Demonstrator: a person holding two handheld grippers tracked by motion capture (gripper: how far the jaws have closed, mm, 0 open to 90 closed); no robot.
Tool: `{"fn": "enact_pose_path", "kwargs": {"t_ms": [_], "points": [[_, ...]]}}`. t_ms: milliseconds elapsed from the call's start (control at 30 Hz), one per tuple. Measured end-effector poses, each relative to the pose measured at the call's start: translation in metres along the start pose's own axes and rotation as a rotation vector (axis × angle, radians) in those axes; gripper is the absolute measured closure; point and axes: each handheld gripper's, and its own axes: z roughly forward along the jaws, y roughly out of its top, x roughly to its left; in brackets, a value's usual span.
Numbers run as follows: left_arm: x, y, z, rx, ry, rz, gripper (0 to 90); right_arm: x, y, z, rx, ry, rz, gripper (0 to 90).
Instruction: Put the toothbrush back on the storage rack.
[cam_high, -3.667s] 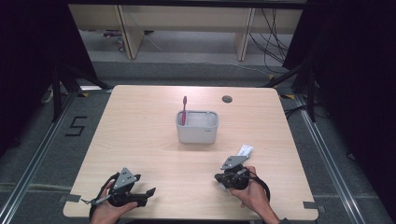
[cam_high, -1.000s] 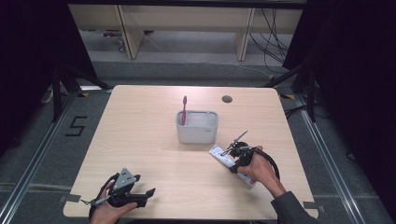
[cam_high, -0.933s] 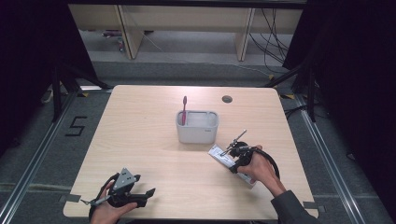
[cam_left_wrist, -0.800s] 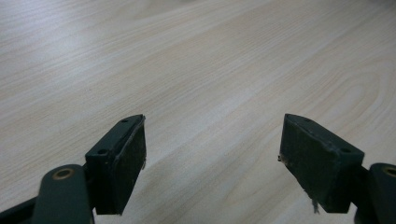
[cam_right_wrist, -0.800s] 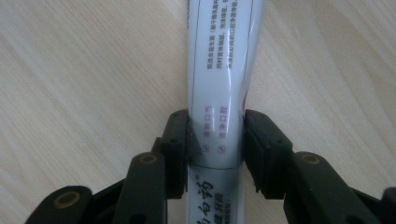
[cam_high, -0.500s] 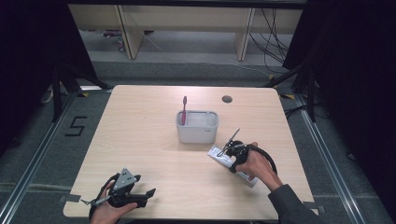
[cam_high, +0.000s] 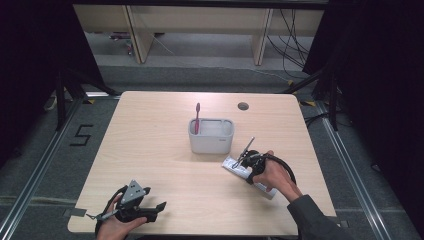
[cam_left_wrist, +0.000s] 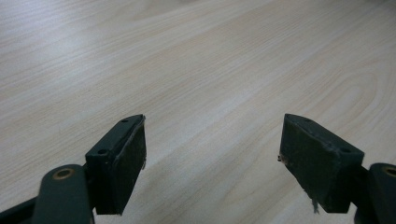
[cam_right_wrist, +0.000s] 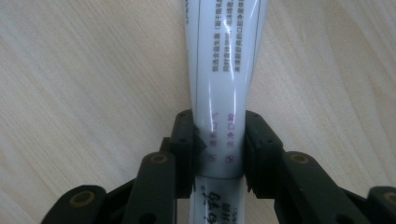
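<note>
High view: pale wooden table (cam_high: 150, 135), with a grey open-topped holder (cam_high: 211, 136) near the middle and a pink toothbrush (cam_high: 197, 117) standing upright in its left compartment. Right of the holder and a little nearer, right gripper (cam_high: 244, 162) lowered onto a white toothpaste tube (cam_high: 235, 165) lying flat on the tabletop, just in front of the holder's right corner. Left gripper (cam_high: 157, 206) resting at the near left edge, well apart from everything. Judged from this layout: toothbrush already stowed, tube grasped or very nearly so but not yet lifted; carrying it over and setting it in the holder left to do. Right gripper view: close look along the two black jaws, which have just been closing, with the tube (cam_right_wrist: 224, 70) between them and both pads pressed against its sides near the capped end; printed text and pink marks legible on the tube, details far too small from above. Left gripper view: jaws spread wide with nothing between them, bare wood grain beyond. Holder, toothbrush and overall layout readable from above, grip contact from the close view.
</note>
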Motion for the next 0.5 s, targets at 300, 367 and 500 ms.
{"fn": "enact_pose_path", "kwargs": {"t_ms": [300, 367, 500], "points": [[0.0, 0.0, 0.0, 0.002, 0.002, -0.007, 22.6, -0.002, -0.011, -0.008, -0.084, 0.011, 0.014, 71.4], [0.0, 0.0, 0.001, 0.003, 0.003, -0.008, 22.6, 0.001, -0.016, -0.018, -0.138, 0.038, 0.026, 71.4], [0.0, 0.0, 0.001, 0.003, 0.004, -0.008, 22.5, 0.003, -0.022, -0.028, -0.212, 0.057, 0.021, 71.6]]}}
